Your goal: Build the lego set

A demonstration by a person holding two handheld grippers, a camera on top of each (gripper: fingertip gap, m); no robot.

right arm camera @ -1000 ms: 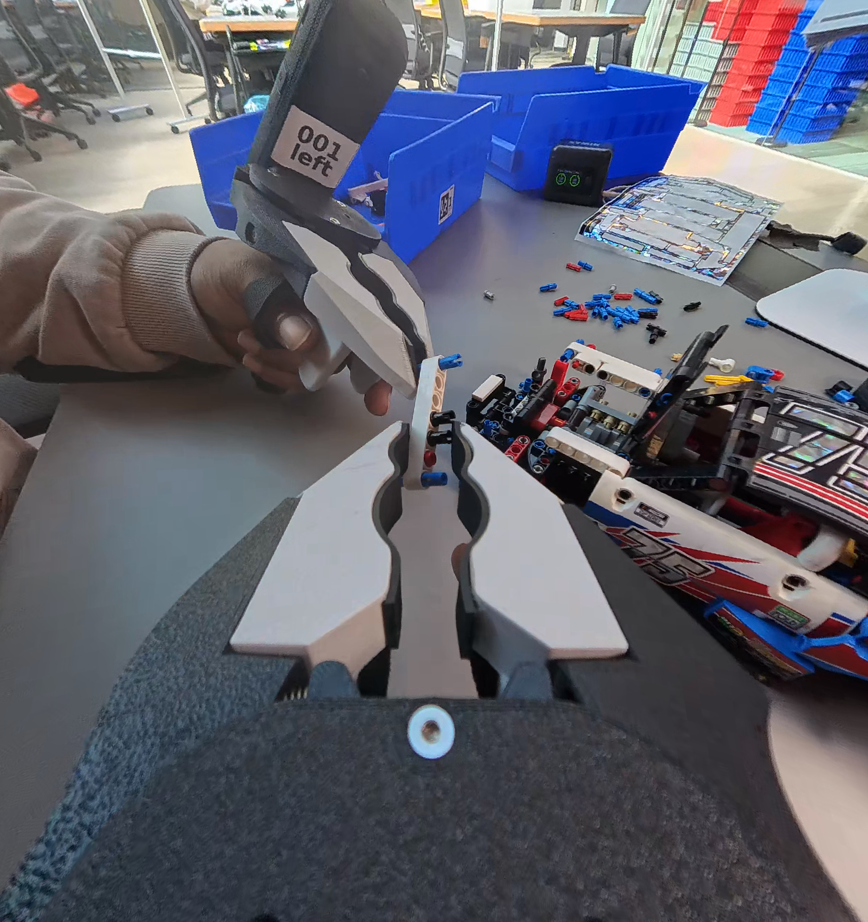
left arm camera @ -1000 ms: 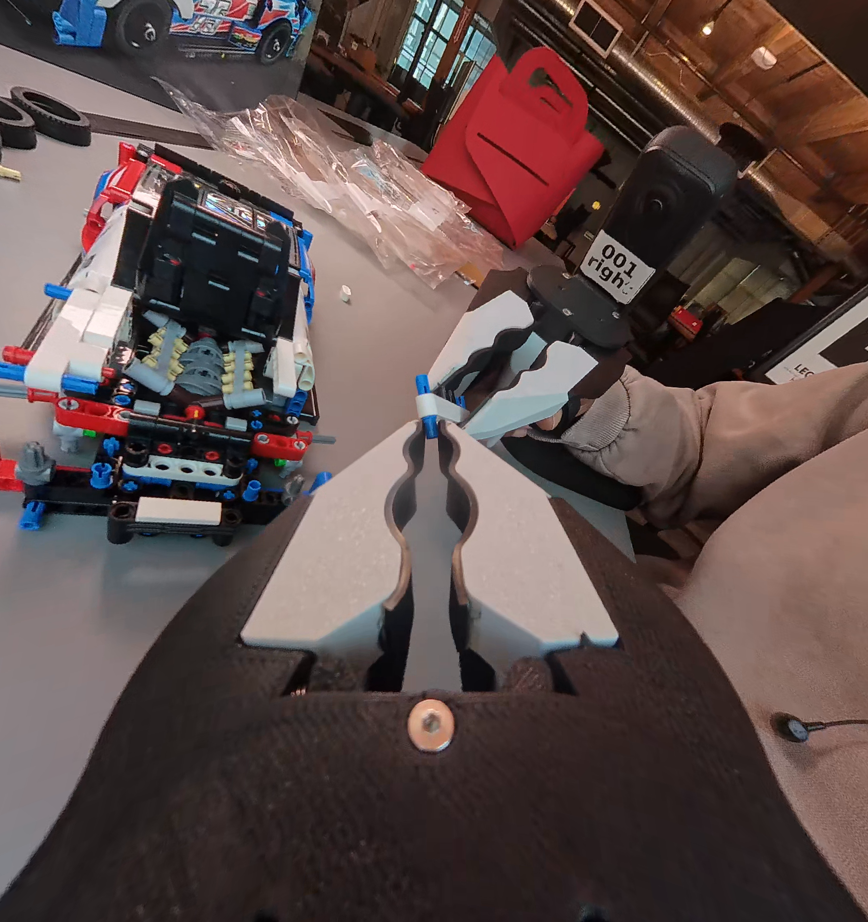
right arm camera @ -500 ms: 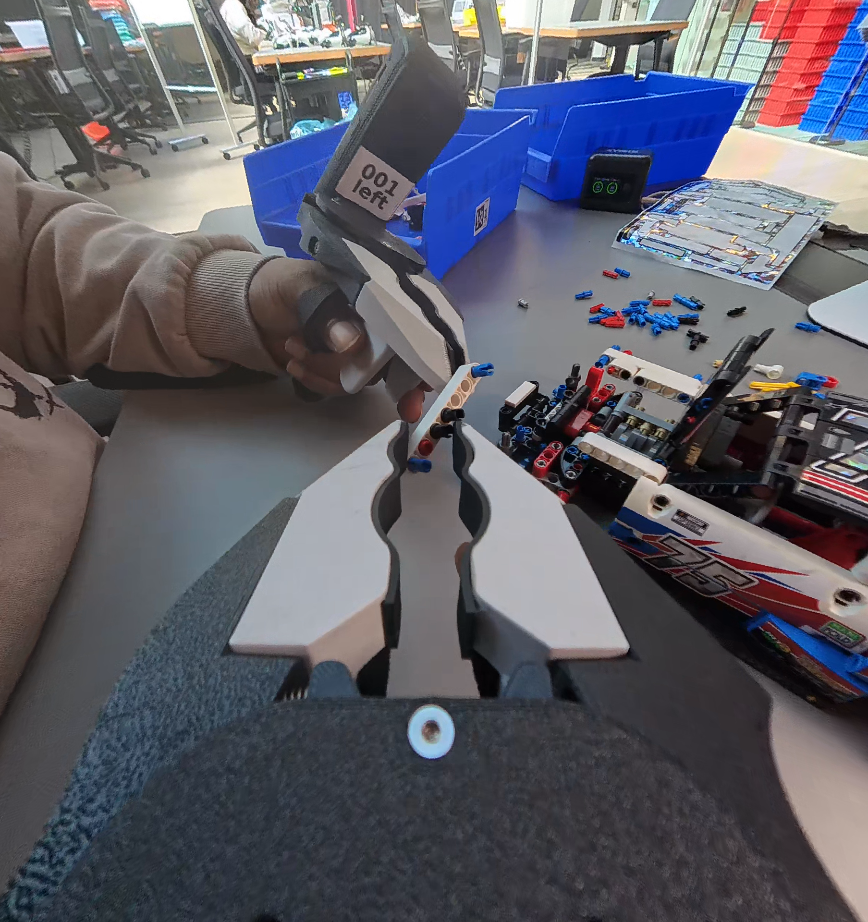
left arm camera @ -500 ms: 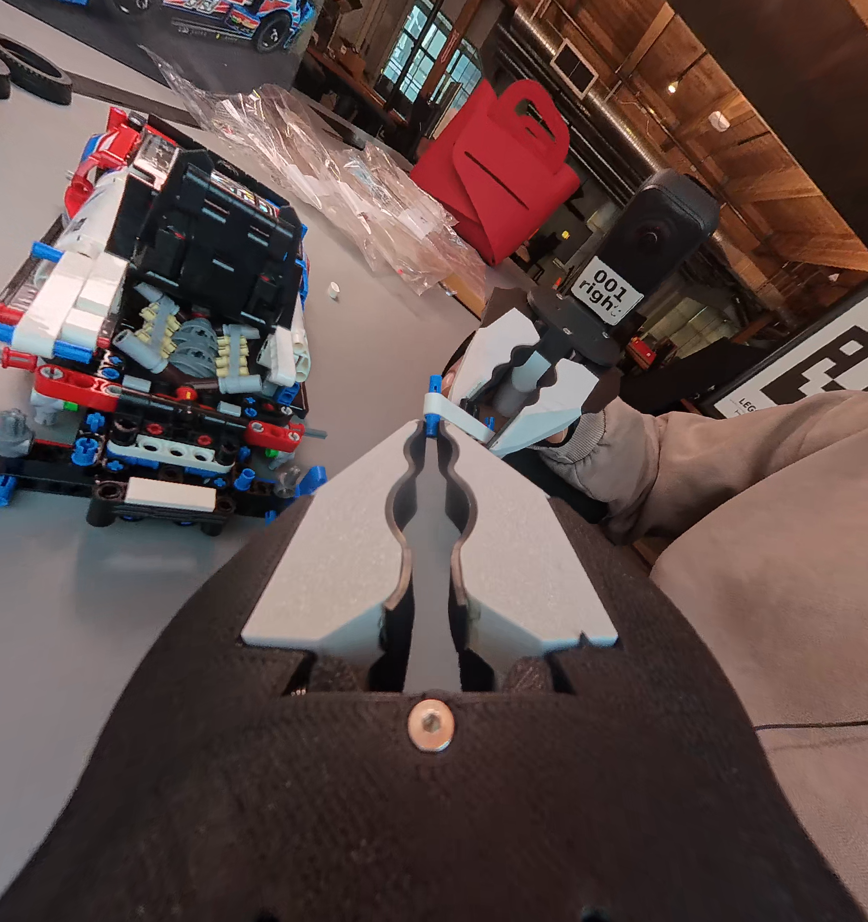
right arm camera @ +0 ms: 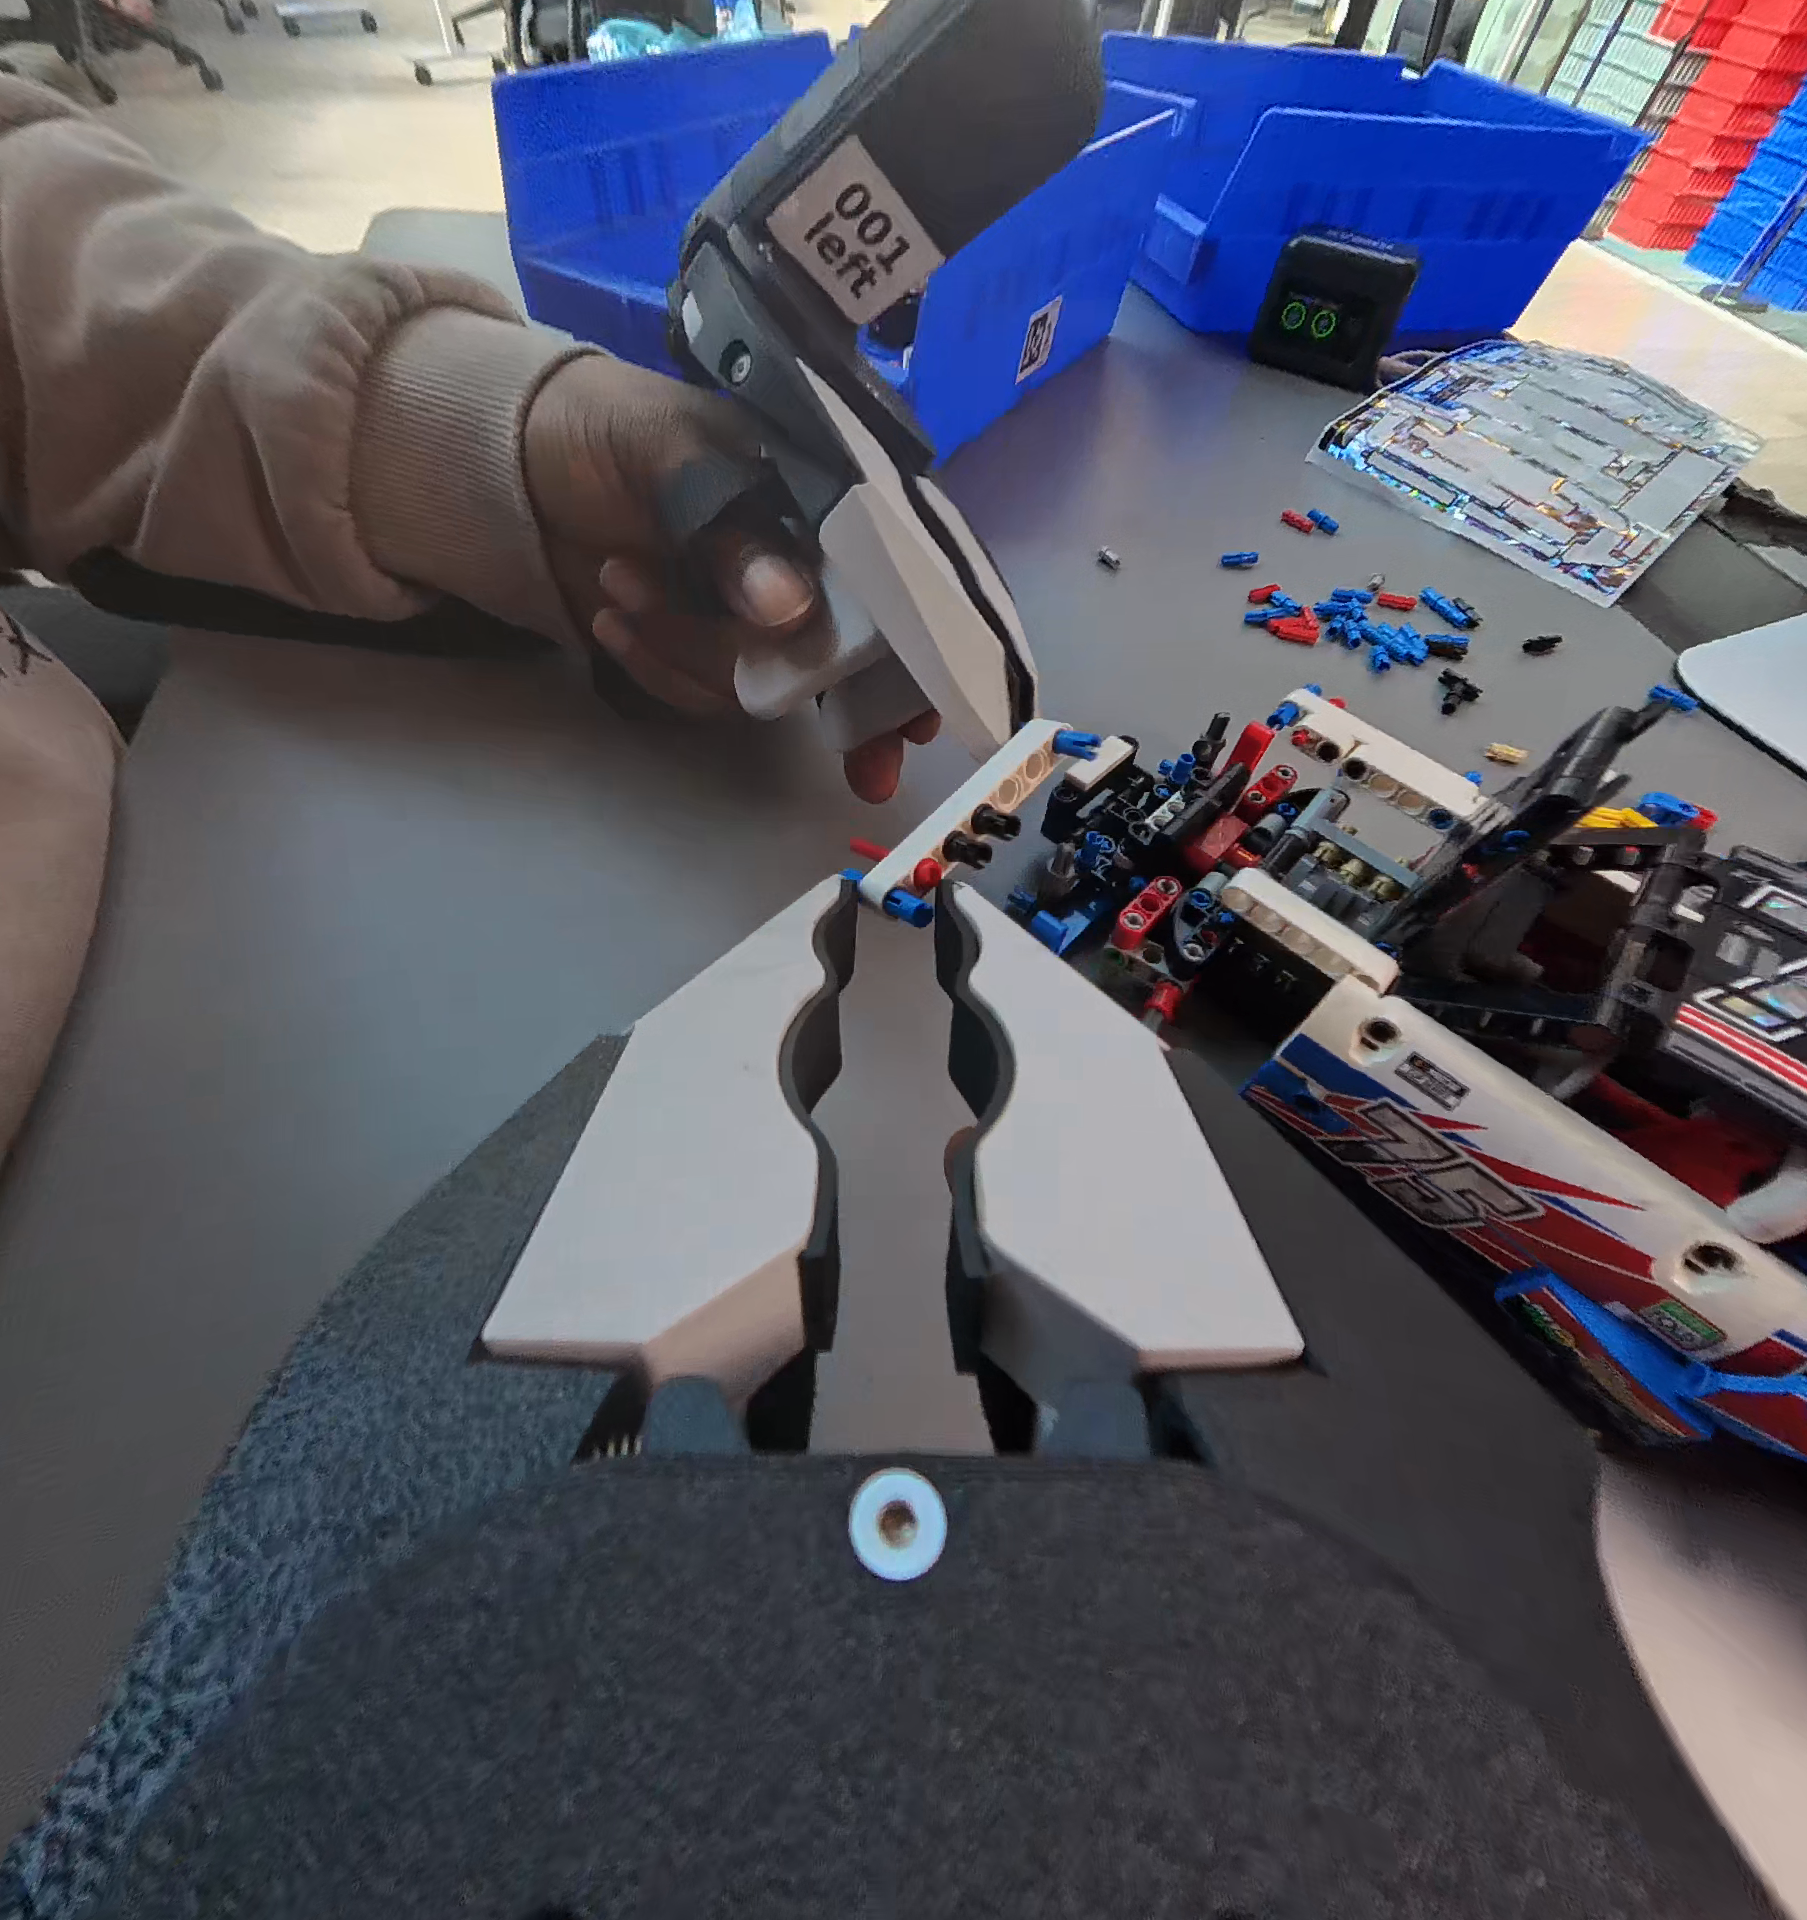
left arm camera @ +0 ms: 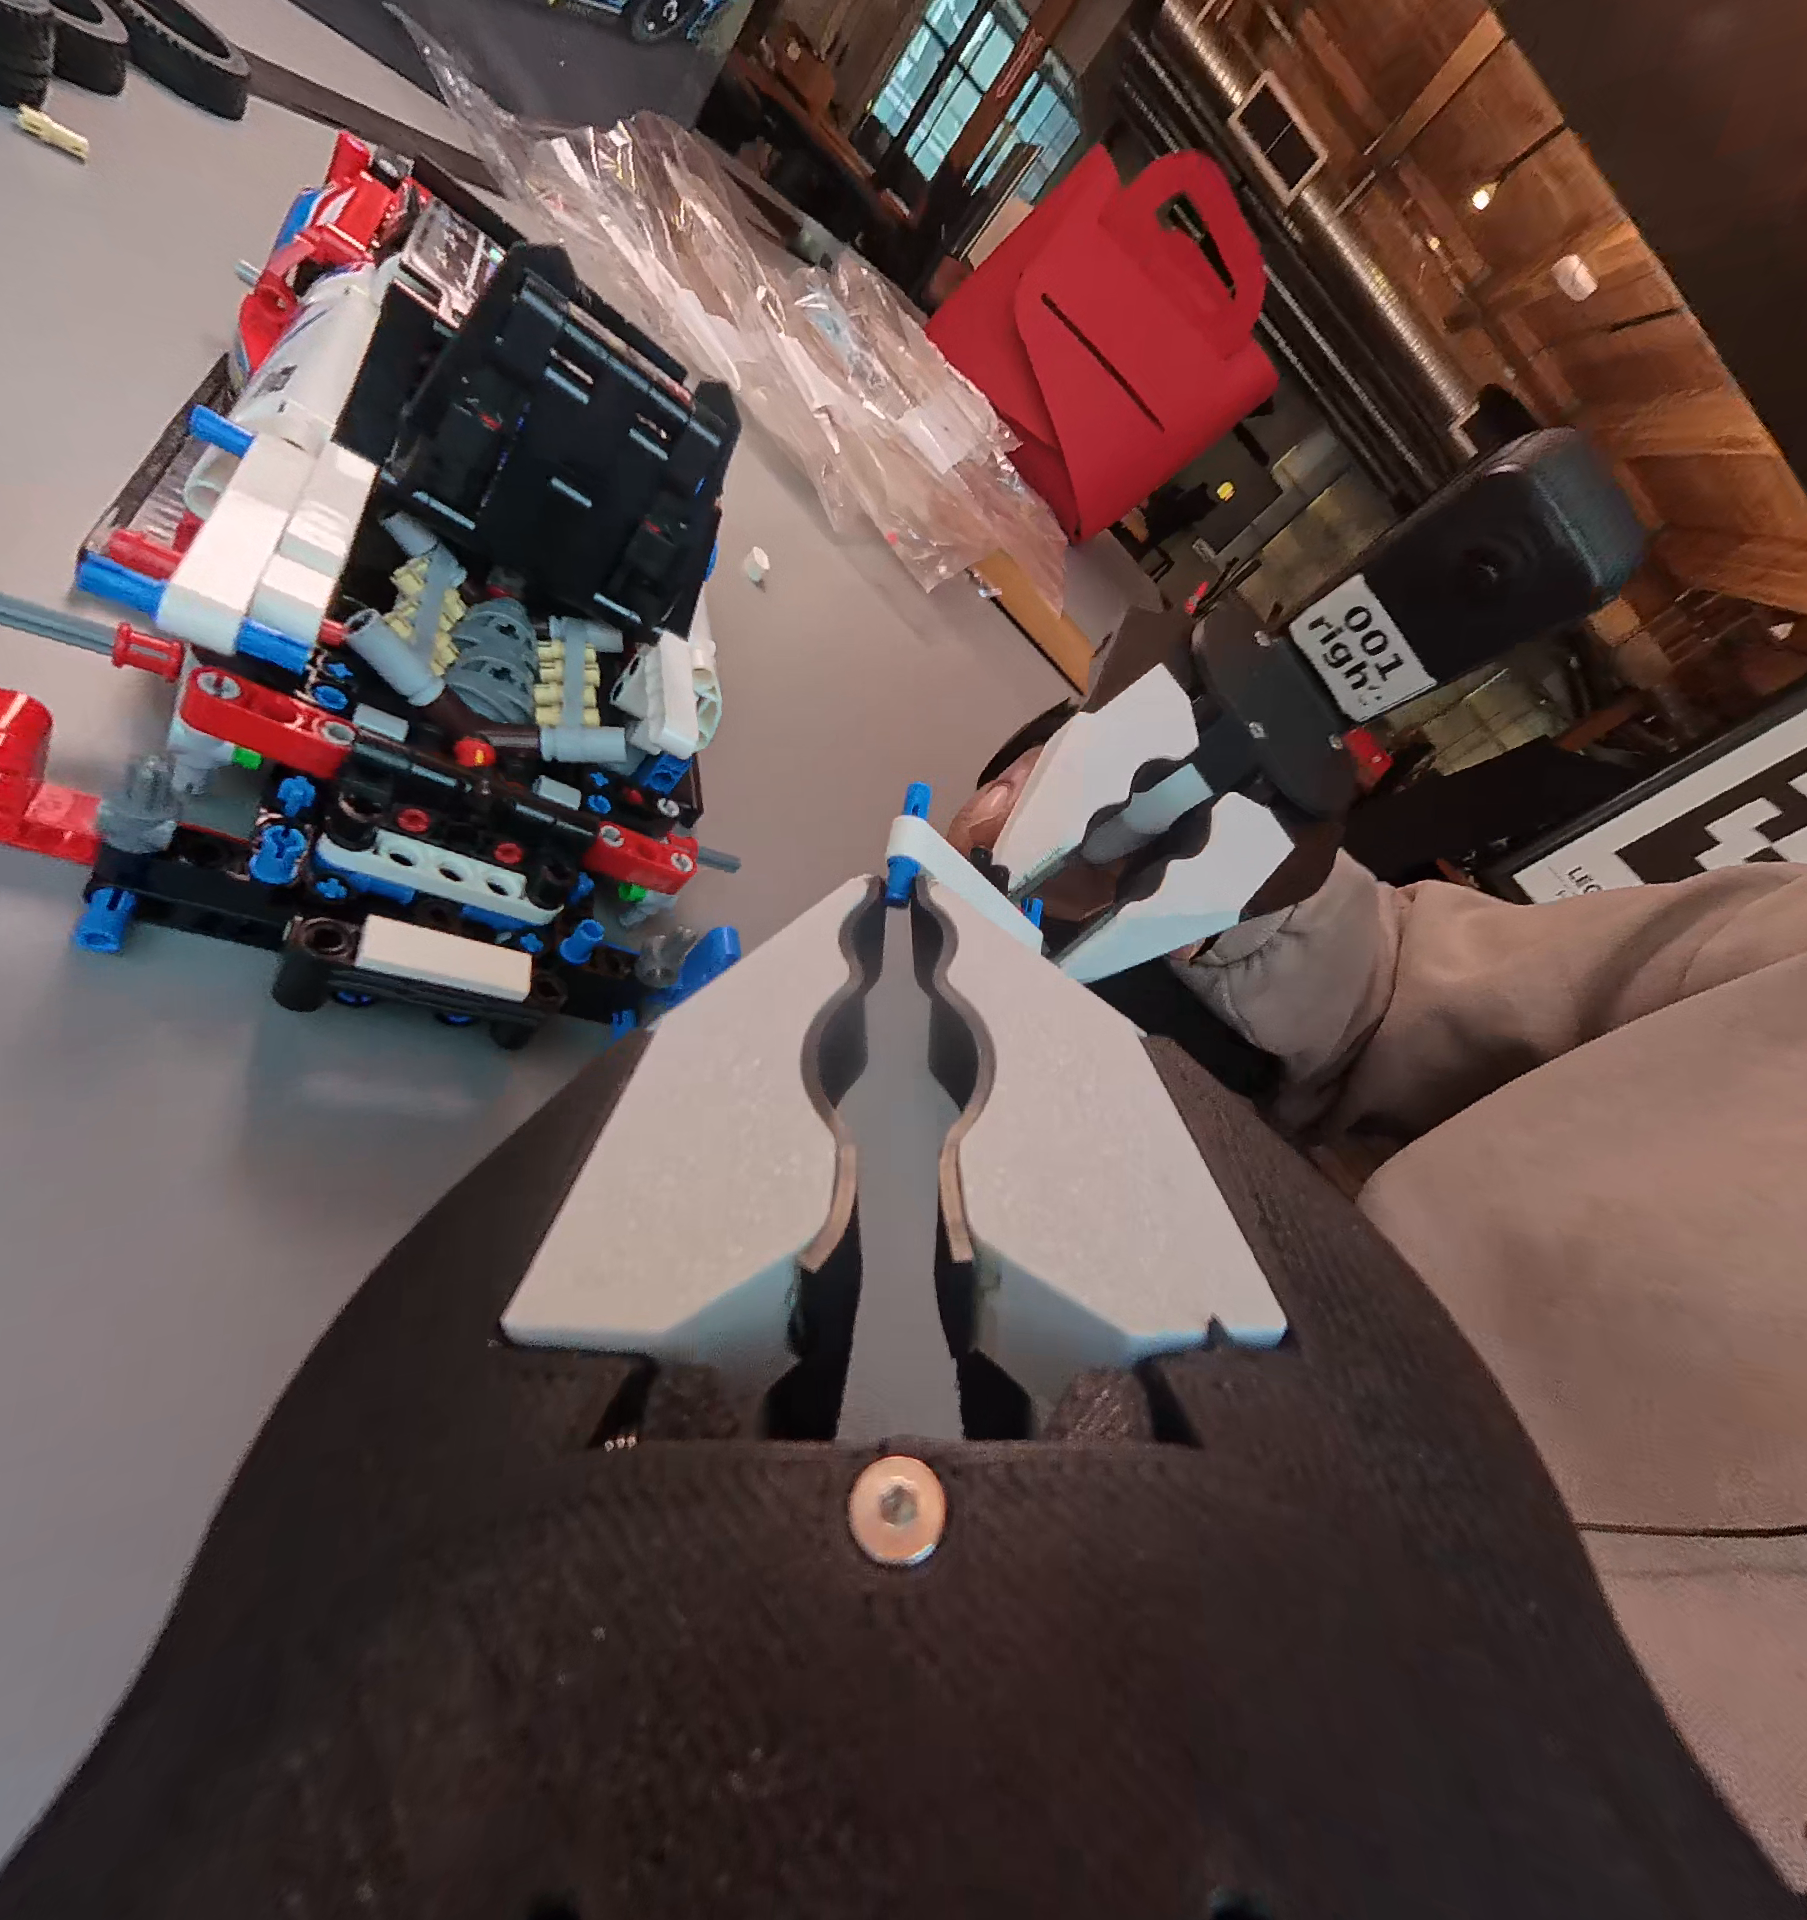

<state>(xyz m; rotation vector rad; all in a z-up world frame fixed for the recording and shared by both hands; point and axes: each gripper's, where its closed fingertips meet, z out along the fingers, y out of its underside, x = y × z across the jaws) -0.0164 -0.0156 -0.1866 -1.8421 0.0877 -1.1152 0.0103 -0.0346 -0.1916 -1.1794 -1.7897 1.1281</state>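
Both claws grip one white beam [right arm camera: 966,816] in the air above the bench [right arm camera: 411,935], just beside the car [right arm camera: 1398,935]. The right claw [right arm camera: 897,896] is nearly closed on the beam's near end, by a blue pin. The left claw [left arm camera: 891,885] pinches the far end, its tips almost together

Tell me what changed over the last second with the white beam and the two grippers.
The white beam has tipped from nearly upright to slanting toward the car model. The left gripper swung with it, still pinching the blue pin at the beam's far end. The right gripper stays shut on the beam's near end. Nothing was let go; the car and the loose pins stayed put.
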